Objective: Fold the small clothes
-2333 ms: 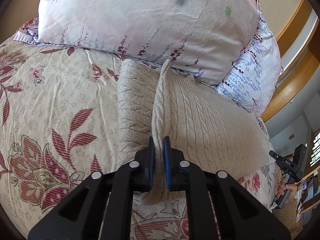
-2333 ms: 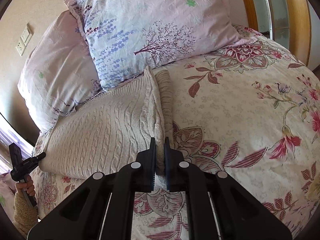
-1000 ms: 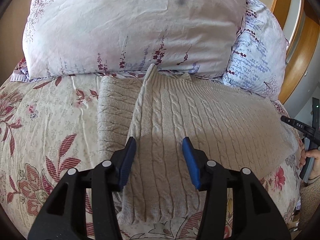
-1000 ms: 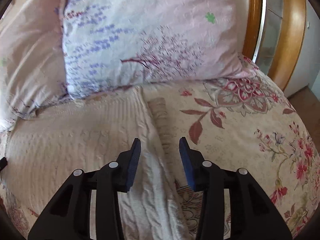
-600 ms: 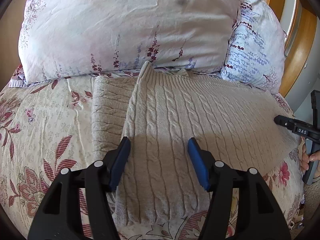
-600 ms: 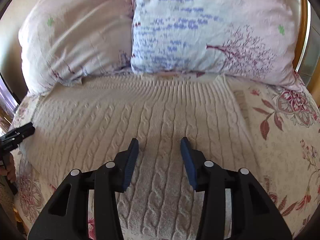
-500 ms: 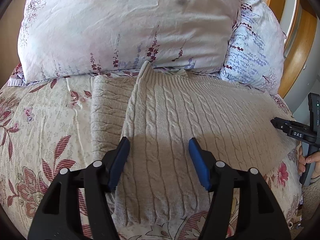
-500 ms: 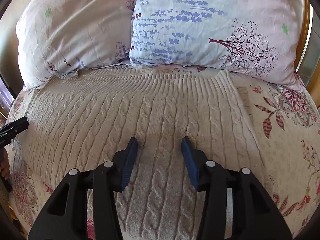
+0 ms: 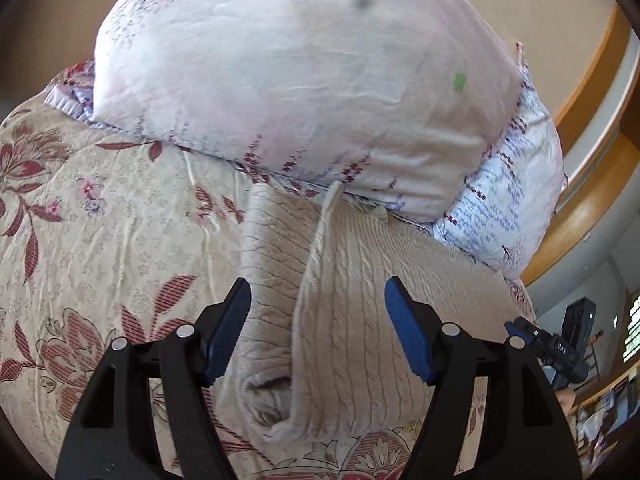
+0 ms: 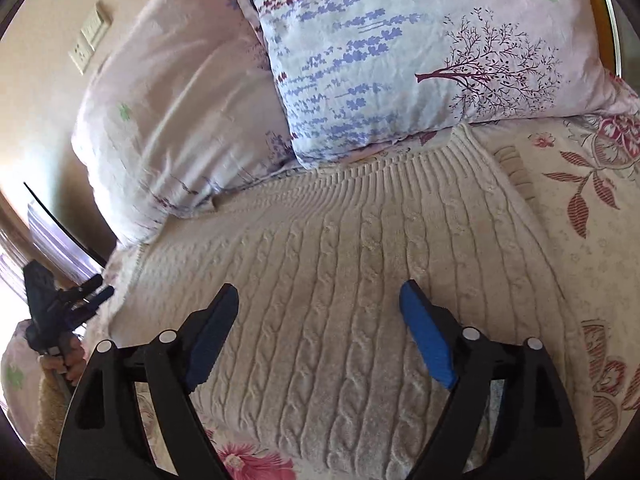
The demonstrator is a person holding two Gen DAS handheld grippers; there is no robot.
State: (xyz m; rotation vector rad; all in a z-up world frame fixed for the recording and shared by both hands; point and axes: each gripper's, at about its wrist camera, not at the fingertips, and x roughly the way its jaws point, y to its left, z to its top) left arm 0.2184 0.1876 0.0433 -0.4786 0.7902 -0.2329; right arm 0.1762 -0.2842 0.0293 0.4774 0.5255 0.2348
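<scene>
Left wrist view, left to right: floral quilt [image 9: 100,240] across the left half, creased, red leaves and blooms. Above it a pale pink pillow [image 9: 304,80], leaning back against the wall. Then the sweater [image 9: 360,304], cream cable knit, flat on the quilt, top edge tucked just under the pillow. Left part folded over: a ribbed strip underneath, a raised fold edge running from the pillow down toward the camera. Left gripper [image 9: 318,328] over that fold, blue pads spread and opening further, knit below and between them but not pinched. Farther right a second pillow [image 9: 516,208], white with purple sprigs, beside a wooden frame [image 9: 592,184]. At the far right edge the right gripper [image 9: 552,350], dark, off the bed's side.

Right wrist view, left to right: at the far left the left gripper [image 10: 60,308], a hand [image 10: 66,364] around its handle. Wall socket [image 10: 90,38] high up. Pink pillow [image 10: 168,120], then the sprigged pillow [image 10: 420,52] with a tree print, both touching the sweater's [image 10: 352,264] ribbed top edge. Sweater wide across the middle, cables running toward the camera. Right gripper [image 10: 320,328] above it, pads wide apart and opening, gripping nothing. Quilt [image 10: 580,220] at right, a ribbed strip just beside the sweater's right edge.
</scene>
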